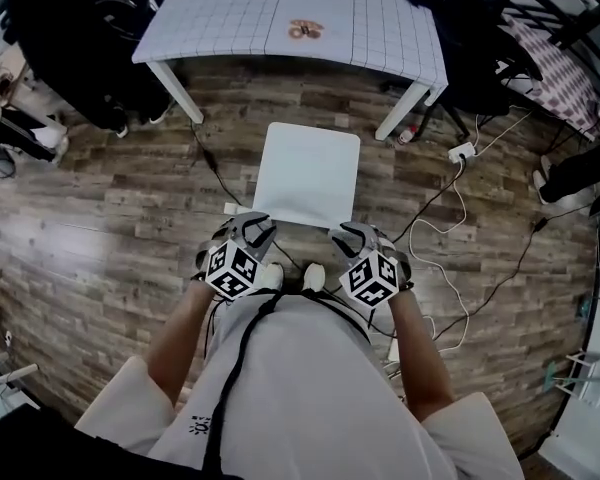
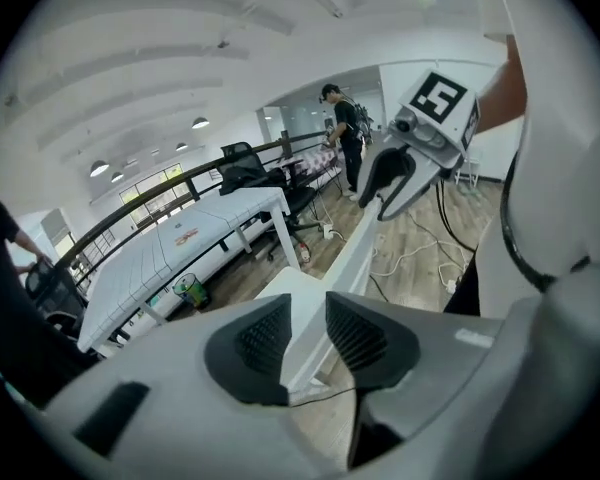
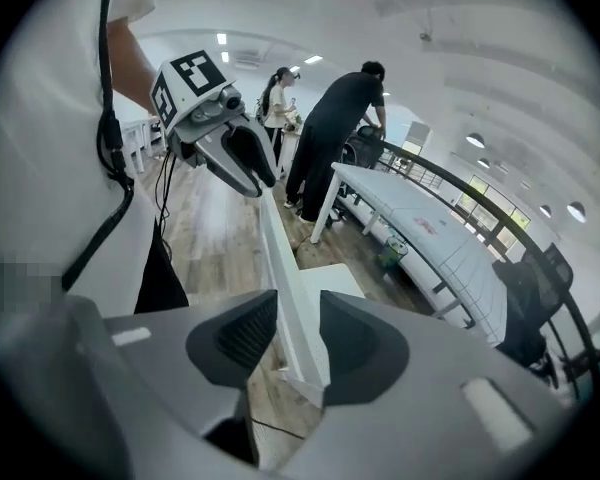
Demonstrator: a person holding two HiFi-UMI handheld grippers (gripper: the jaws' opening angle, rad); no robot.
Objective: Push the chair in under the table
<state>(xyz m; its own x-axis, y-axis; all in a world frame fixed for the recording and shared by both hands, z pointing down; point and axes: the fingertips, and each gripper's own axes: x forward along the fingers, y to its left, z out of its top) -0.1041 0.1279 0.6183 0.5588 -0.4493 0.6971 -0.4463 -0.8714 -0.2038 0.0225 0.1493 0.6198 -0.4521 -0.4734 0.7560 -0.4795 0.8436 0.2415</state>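
A white chair (image 1: 305, 173) stands on the wood floor in front of the white gridded table (image 1: 240, 8), its seat just short of the table's near edge. Its backrest rail (image 1: 290, 226) is closest to me. My left gripper (image 1: 252, 230) straddles the rail's left end and my right gripper (image 1: 352, 236) its right end. In the left gripper view the rail (image 2: 355, 258) runs between the left gripper's (image 2: 305, 318) pads with a gap showing. In the right gripper view the rail (image 3: 280, 258) likewise lies between the parted pads of the right gripper (image 3: 298, 333).
A power strip with white cables (image 1: 462, 152) lies on the floor right of the chair. A black office chair draped with dark clothes (image 1: 460, 18) stands at the table's right end. An orange object (image 1: 305, 30) lies on the table. People (image 3: 335, 128) stand farther off.
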